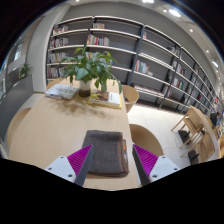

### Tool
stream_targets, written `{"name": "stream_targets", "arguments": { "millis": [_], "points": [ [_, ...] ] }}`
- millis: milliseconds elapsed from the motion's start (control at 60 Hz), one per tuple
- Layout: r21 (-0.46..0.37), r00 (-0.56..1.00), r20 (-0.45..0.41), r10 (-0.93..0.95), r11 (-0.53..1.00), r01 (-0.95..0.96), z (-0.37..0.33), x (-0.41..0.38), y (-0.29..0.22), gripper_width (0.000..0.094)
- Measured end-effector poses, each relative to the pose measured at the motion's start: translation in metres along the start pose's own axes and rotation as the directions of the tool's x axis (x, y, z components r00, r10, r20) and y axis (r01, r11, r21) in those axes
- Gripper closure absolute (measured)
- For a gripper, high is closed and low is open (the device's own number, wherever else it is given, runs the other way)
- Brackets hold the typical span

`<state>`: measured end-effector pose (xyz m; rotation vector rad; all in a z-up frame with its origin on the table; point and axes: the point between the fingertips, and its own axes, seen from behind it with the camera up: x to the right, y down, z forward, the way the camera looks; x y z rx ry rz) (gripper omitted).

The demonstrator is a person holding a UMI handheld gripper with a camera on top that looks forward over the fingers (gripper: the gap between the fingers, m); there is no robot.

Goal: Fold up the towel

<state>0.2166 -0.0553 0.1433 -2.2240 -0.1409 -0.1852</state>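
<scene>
A dark grey-brown towel [106, 152] lies flat on the light wooden table [50, 130], folded into a rectangle, near the table's front edge. My gripper [113, 160] hovers over the towel's near part. Its two fingers with purple pads [80, 160] stand wide apart, one at each side of the towel, and hold nothing. The towel's near edge lies between the fingers.
A potted green plant [93, 68] and books [62, 90] stand at the table's far end. A wooden chair [130, 97] stands beyond the table on the right. Long bookshelves [130, 50] line the back wall. Further chairs and a table [190, 128] stand on the right.
</scene>
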Motion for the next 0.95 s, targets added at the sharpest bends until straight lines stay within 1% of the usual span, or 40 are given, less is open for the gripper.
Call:
{"name": "stream_targets", "arguments": {
  "millis": [133, 267, 350, 567, 683, 950],
  "points": [
    [0.086, 0.997, 0.067, 0.026, 0.996, -0.032, -0.068, -0.039, -0.029, 0.0136],
    [0.131, 0.991, 0.121, 0.053, 0.989, -0.069, -0.121, -0.077, -0.031, 0.0137],
    [0.133, 0.987, 0.146, 0.074, 0.987, -0.094, -0.148, -0.100, -0.017, 0.0136],
    [0.140, 0.976, 0.171, 0.134, 0.977, -0.158, -0.197, -0.128, 0.015, 0.0139],
    [0.133, 0.975, 0.191, 0.118, 0.980, -0.145, -0.218, -0.145, 0.030, 0.0147],
    [0.125, 0.979, 0.170, 0.109, 0.983, -0.131, -0.236, -0.152, 0.051, 0.0139]
  ]
}}
